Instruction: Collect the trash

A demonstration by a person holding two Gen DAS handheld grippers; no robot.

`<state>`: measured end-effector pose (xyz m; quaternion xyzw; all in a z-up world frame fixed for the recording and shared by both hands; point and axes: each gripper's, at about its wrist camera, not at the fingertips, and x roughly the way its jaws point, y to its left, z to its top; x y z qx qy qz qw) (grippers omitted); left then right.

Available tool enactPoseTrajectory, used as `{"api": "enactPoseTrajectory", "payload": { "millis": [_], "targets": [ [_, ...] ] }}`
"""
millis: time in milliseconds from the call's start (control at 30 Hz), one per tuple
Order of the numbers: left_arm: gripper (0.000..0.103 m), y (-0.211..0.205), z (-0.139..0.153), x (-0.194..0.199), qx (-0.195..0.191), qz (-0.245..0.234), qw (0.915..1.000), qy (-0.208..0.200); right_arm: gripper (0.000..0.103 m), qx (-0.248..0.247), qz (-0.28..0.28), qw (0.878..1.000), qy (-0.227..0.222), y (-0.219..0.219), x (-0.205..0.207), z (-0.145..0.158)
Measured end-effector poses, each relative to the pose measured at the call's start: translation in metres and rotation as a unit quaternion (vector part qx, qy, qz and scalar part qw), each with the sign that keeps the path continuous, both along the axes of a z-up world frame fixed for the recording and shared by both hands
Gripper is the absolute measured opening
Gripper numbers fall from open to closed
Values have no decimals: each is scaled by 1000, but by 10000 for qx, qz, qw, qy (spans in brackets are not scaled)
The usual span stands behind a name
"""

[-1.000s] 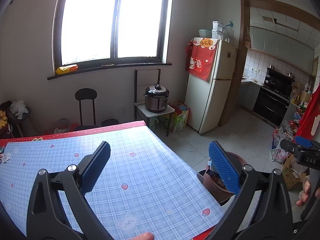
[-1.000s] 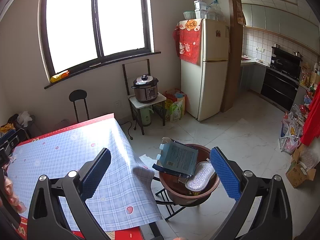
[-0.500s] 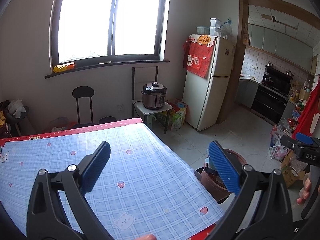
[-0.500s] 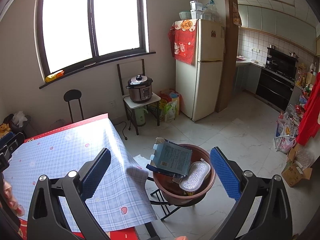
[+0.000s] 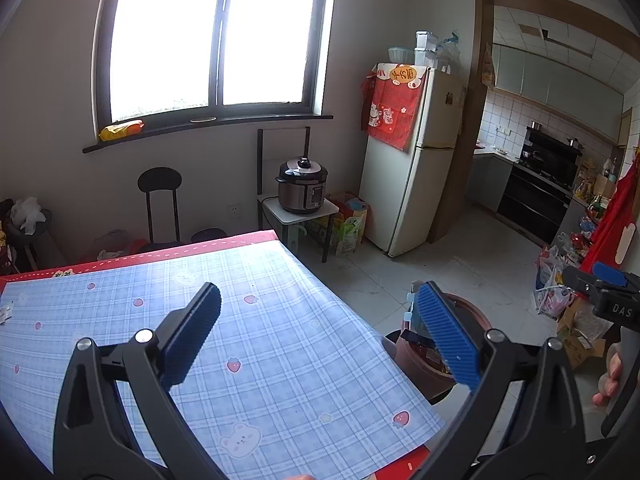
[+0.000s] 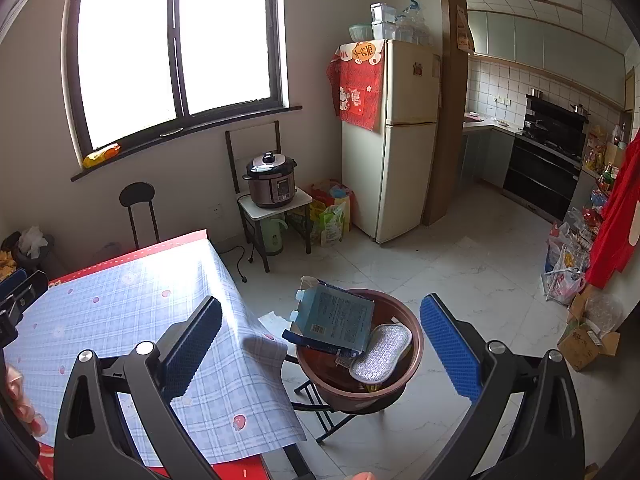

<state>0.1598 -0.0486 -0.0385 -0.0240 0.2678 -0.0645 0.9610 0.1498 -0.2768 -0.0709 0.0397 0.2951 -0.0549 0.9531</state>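
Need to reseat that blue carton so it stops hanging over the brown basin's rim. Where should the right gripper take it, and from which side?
Grip the blue carton by its raised upper-left edge, coming from above on the table side. It leans tilted across the brown basin rim, so that thin edge stands free; its lower end is tucked beside the grey pad. The right gripper is open.

A wide dark-framed window floods the plain grey wall with white daylight, its sill carrying a yellow packet at the left end. Below it stand a round-backed black chair and a small white side table bearing a pressure cooker — just right of that, a cream fridge draped with a red cloth and stacked with clear containers on top. Pale marbled tile floor runs through a wood-framed doorway into a kitchen with white wall tiles, grey-green cabinets and a black stove — nearer, a table under a blue plaid cloth with red edging.
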Motion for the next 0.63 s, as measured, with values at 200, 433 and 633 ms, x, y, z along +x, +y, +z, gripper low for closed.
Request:
{"api": "enactPoseTrajectory", "payload": {
  "millis": [200, 433, 633],
  "targets": [
    [97, -2, -1, 0, -10, -51, 10000, -25, 98, -16, -19, 10000, -4, 0, -1, -1],
    [97, -4, -2, 1, 4, -73, 10000, -35, 98, -21, -34, 10000, 8, 0, 0, 0],
    [97, -2, -4, 2, -32, -6, 10000, 11, 98, -21, -39, 10000, 18, 2, -1, -1]
  ]
}}
